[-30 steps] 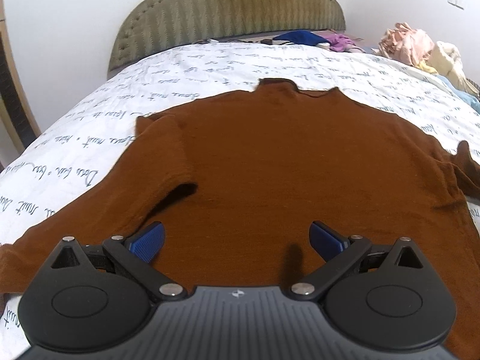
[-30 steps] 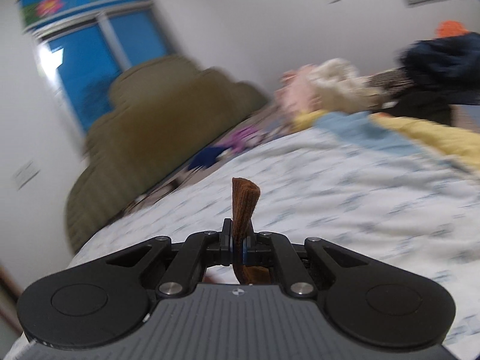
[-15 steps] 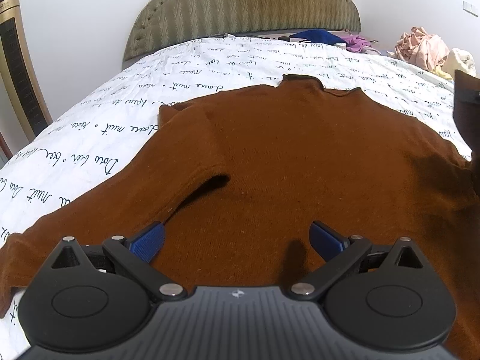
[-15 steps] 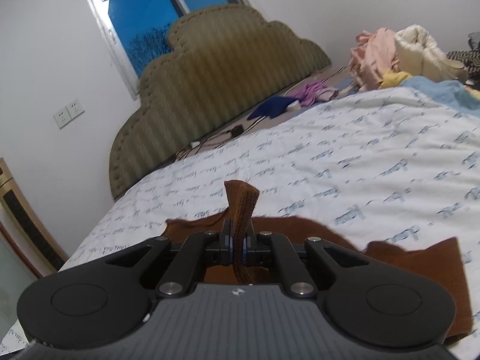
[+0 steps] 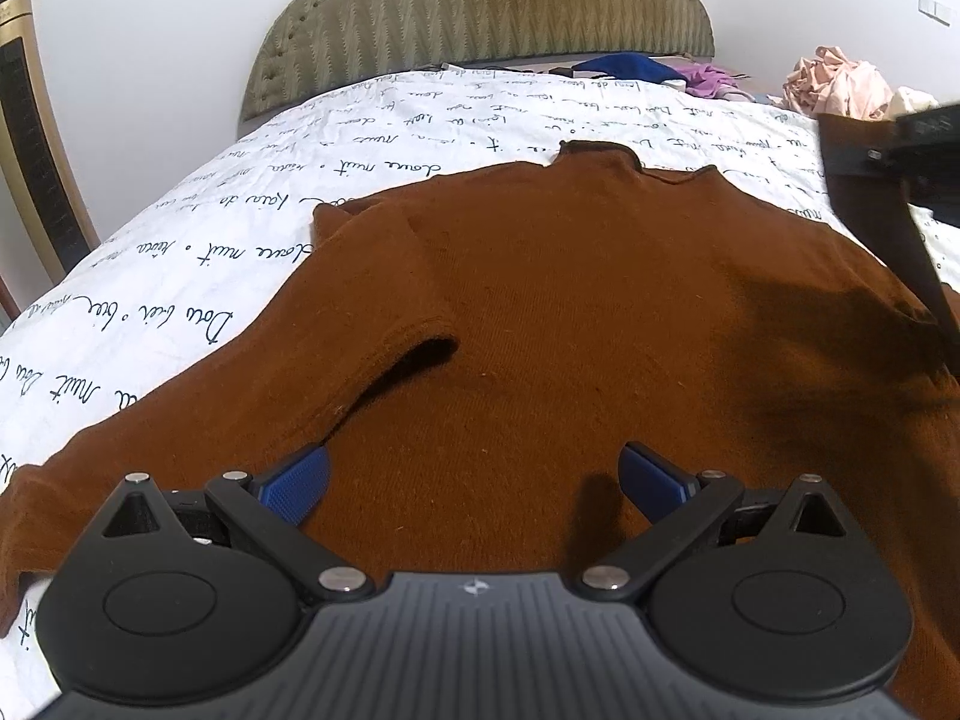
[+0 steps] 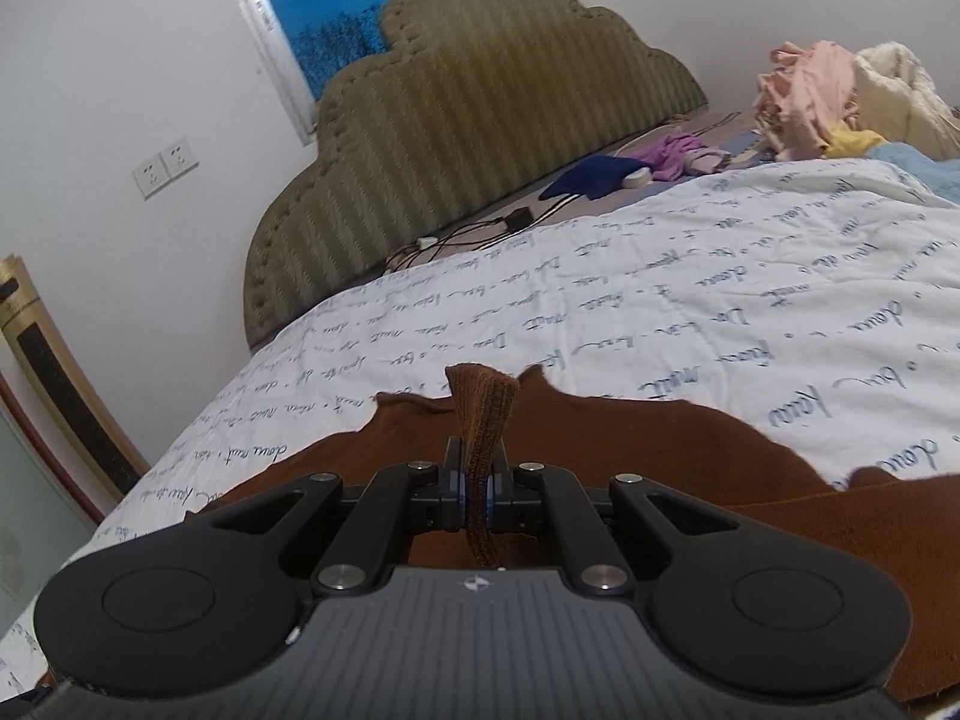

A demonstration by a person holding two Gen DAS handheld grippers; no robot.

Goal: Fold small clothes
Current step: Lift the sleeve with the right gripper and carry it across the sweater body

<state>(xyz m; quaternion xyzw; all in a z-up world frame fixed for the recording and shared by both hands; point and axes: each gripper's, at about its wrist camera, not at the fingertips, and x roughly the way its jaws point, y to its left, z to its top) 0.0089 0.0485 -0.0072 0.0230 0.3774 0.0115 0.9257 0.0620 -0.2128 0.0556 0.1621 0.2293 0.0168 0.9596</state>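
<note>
1. Your brown sweater (image 5: 540,324) lay flat and face up on the white script-printed bedspread (image 5: 180,276), collar toward the padded headboard (image 5: 480,12), with its left sleeve (image 5: 198,402) trailing toward the near left corner.

2. Your right gripper (image 6: 477,492) was clamped on the cuff of the right sleeve (image 6: 483,414); the ribbed end stood up between the pinched pads, and the rest of that sleeve hung from it, showing in the left wrist view as a dark strip at the right edge.

3. Your left gripper (image 5: 474,474) had its blue pads (image 5: 294,480) spread wide with nothing between them, hovering over the lower body of the sweater, tilted steeply down at the cloth.

4. The step in hand looked like folding the right sleeve across the chest. To do it well, you needed to carry the cuff low and level over the body, so the sleeve would lay down without twisting and the crease would fall straight along the shoulder line.

5. A firm pinch mattered until the cuff reached the cloth; letting go early would likely have dropped it in a crumple.

6. Your free gripper was well placed to press the torso down, which would have kept the knit from dragging sideways.

7. Your right gripper pointed shallowly downward toward the headboard.
</note>
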